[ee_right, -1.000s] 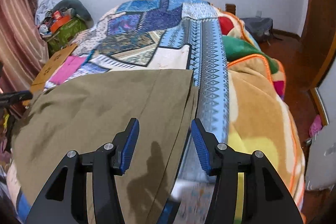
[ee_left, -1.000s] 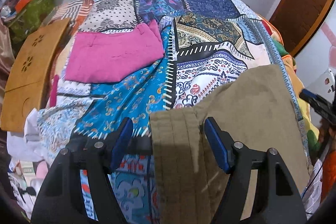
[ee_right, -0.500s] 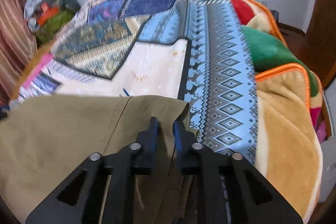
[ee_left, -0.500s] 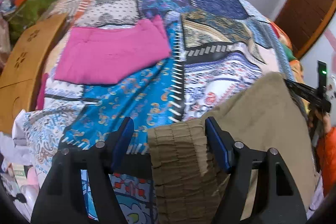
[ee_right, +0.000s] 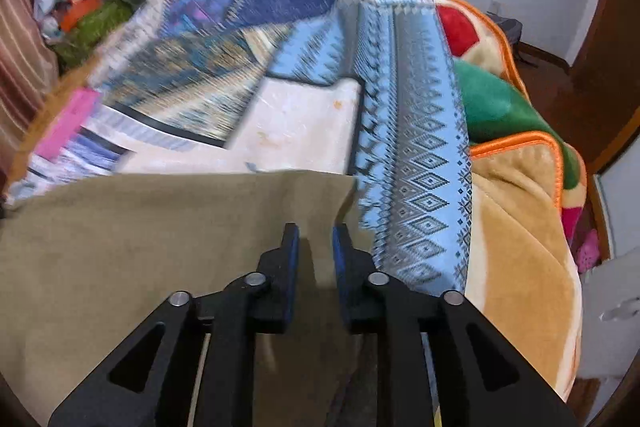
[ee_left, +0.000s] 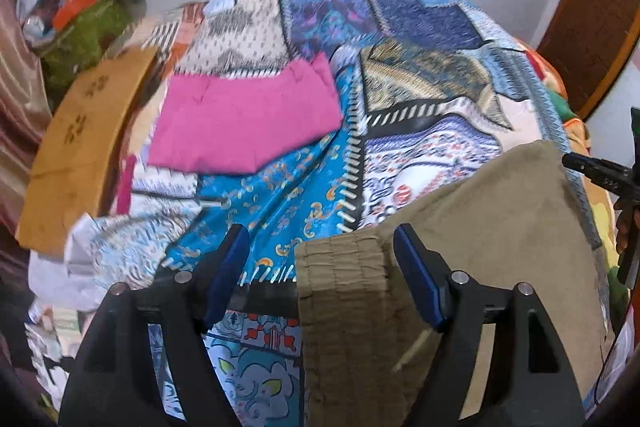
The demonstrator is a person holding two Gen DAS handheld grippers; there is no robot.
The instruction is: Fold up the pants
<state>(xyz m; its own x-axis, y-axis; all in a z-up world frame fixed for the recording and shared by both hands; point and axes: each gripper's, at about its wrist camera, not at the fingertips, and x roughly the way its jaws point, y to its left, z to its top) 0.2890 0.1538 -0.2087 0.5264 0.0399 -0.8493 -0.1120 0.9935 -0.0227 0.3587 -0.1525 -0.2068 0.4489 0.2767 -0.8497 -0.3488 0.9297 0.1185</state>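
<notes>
Right view motion-blurred, lower pants edge cut off by the frame. Left gripper [ee_left: 320,263] spread wide, ribbed waistband [ee_left: 340,279] lying between its fingers, not pinched. Right gripper [ee_right: 314,247] nearly closed over the pants [ee_right: 160,247] corner; actual grip unclear, cloth under the fingers hidden. Pants olive-khaki, spread flat on the patchwork bedspread [ee_left: 400,67]. Farther back, folded pink garment [ee_left: 244,123].

Patchwork-covered bed [ee_left: 420,39] carries olive pants [ee_left: 500,227] and a pink garment [ee_left: 248,119]
</notes>
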